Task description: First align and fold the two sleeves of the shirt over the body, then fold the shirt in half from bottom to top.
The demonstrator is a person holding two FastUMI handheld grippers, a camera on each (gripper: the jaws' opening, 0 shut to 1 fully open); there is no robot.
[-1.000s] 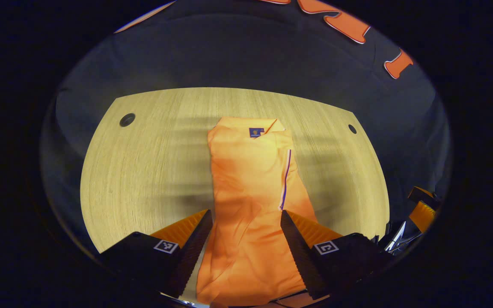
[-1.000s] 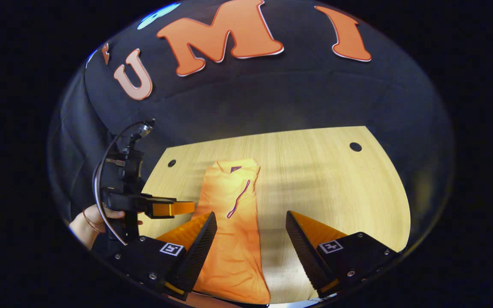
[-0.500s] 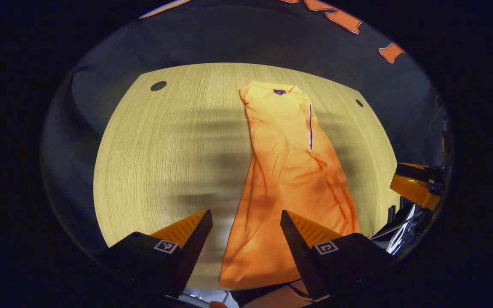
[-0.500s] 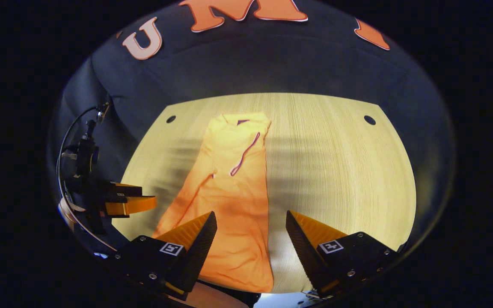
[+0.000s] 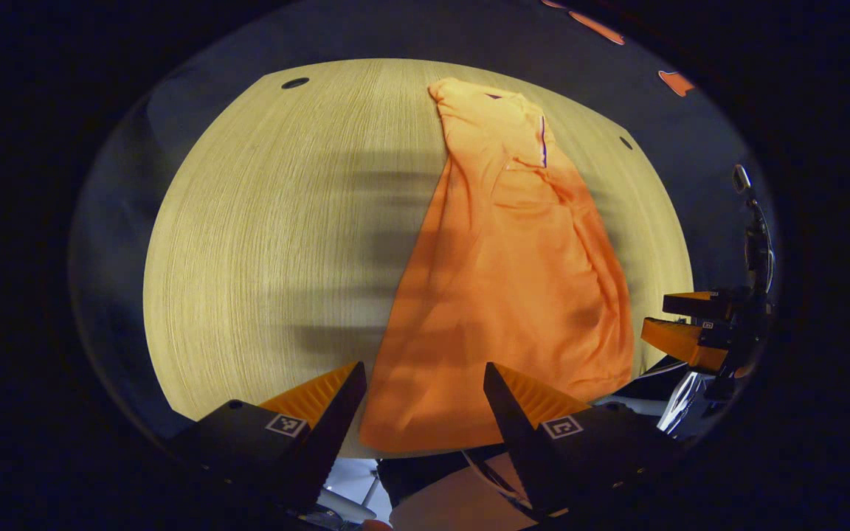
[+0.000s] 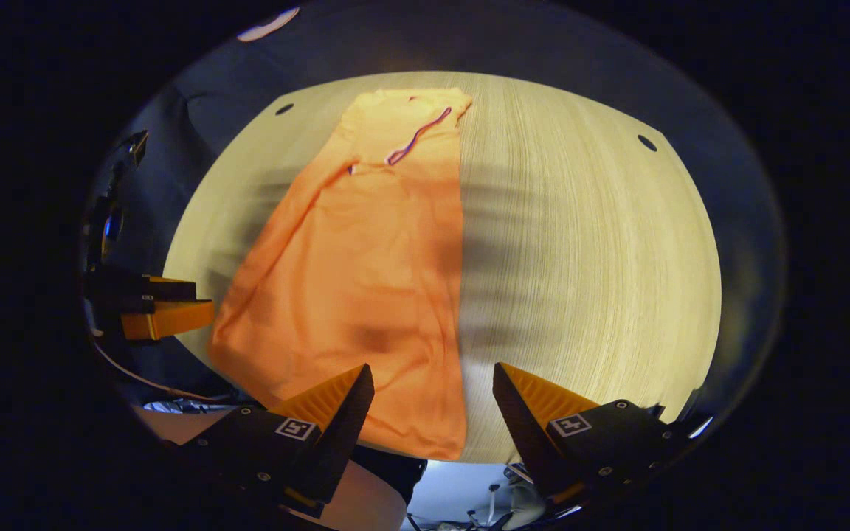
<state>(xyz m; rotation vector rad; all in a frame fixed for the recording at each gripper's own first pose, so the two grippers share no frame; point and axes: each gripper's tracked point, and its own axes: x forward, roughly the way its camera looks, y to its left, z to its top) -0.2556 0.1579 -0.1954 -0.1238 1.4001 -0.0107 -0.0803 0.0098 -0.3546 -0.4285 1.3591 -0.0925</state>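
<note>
A pale wood-grain table (image 5: 263, 243) with a rounded edge and small dark holes carried the orange shirt (image 5: 506, 295), which lay flat as a long narrow shape, collar at the far end, hem at the near edge. The right gripper view showed the shirt's straight folded side and its soft creases; the left gripper view showed its rumpled side. The left gripper (image 5: 425, 387) stood wide and empty above the hem. The right gripper (image 6: 432, 391), equally wide and empty, hung over the hem's corner.
</note>
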